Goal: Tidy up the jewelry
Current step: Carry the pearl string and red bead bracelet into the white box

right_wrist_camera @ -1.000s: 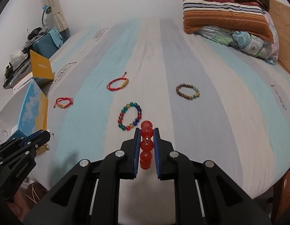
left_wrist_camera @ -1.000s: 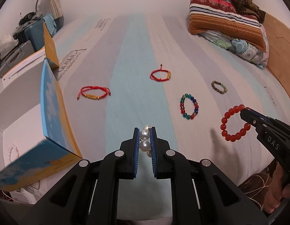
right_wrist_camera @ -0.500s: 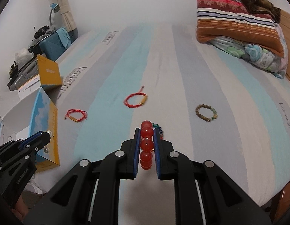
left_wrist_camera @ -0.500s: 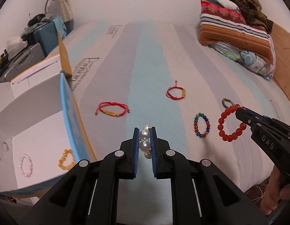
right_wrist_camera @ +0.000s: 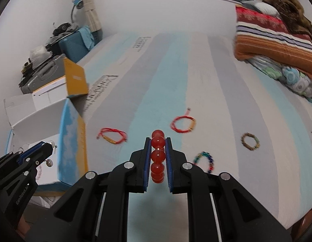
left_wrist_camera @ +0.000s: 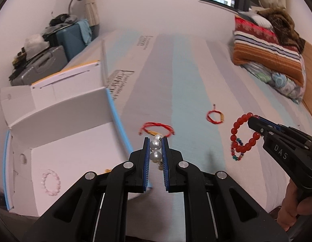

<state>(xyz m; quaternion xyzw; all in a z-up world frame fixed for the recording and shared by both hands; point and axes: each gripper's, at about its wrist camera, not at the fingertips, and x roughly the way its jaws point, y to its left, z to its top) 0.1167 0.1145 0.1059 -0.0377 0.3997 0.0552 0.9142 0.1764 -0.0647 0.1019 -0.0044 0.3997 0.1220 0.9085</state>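
The left gripper (left_wrist_camera: 156,149) is clamped on a strand of large, glossy white pearls (left_wrist_camera: 155,144), held above the bed's (left_wrist_camera: 176,76) near left edge, beside an open white cardboard box (left_wrist_camera: 75,147). A pale pink bead bracelet (left_wrist_camera: 51,182) lies inside the box. The right gripper (right_wrist_camera: 158,155) pinches a bracelet of round, translucent red beads (right_wrist_camera: 158,155), its loop hanging in the air over the striped sheet. Two red cord bracelets (right_wrist_camera: 112,135) lie on the bed beyond.
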